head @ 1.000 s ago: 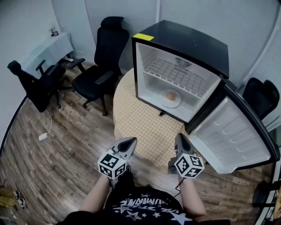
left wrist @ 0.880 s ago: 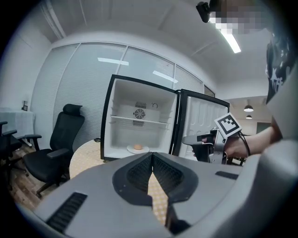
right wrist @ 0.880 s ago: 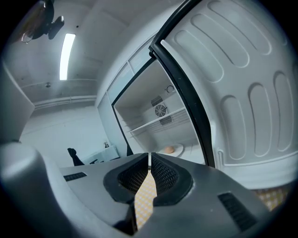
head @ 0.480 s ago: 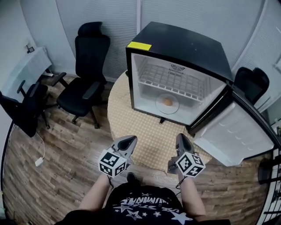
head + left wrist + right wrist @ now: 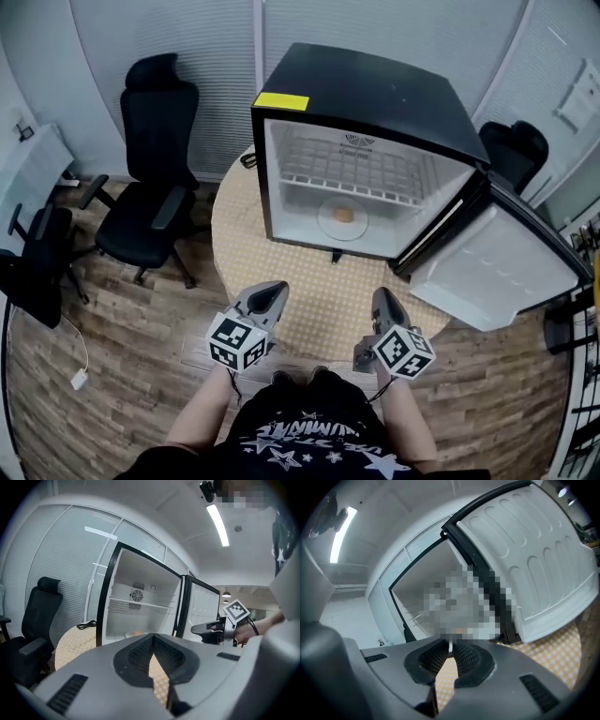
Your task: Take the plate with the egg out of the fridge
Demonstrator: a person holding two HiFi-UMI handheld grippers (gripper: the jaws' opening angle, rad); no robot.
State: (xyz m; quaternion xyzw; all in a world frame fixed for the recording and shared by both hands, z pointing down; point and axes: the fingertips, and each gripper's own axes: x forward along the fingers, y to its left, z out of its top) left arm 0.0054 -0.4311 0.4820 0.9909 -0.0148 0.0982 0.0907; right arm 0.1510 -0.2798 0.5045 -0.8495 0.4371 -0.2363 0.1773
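A black mini fridge [image 5: 375, 94] stands open on a round table with a checked cloth [image 5: 309, 281]. On the fridge floor lies a clear plate [image 5: 323, 223] with a brown egg [image 5: 344, 215] on it, under a wire shelf [image 5: 352, 173]. My left gripper [image 5: 274, 291] and right gripper [image 5: 382, 296] hover side by side over the table's near edge, well short of the fridge, both shut and empty. In the left gripper view the shut left gripper [image 5: 152, 635] faces the fridge interior [image 5: 140, 611]. In the right gripper view the shut right gripper [image 5: 450, 644] faces the fridge opening.
The fridge door [image 5: 497, 267] hangs open to the right, just beyond my right gripper, and fills the upper right as the door [image 5: 529, 559]. Black office chairs [image 5: 150, 187] stand left of the table, another chair [image 5: 514, 150] at the back right. A black cable [image 5: 247, 161] lies by the fridge's left side.
The head view has swung round, so the fridge now sits further left and squarer in front. Both grippers keep their spots low in the picture, shut and empty.
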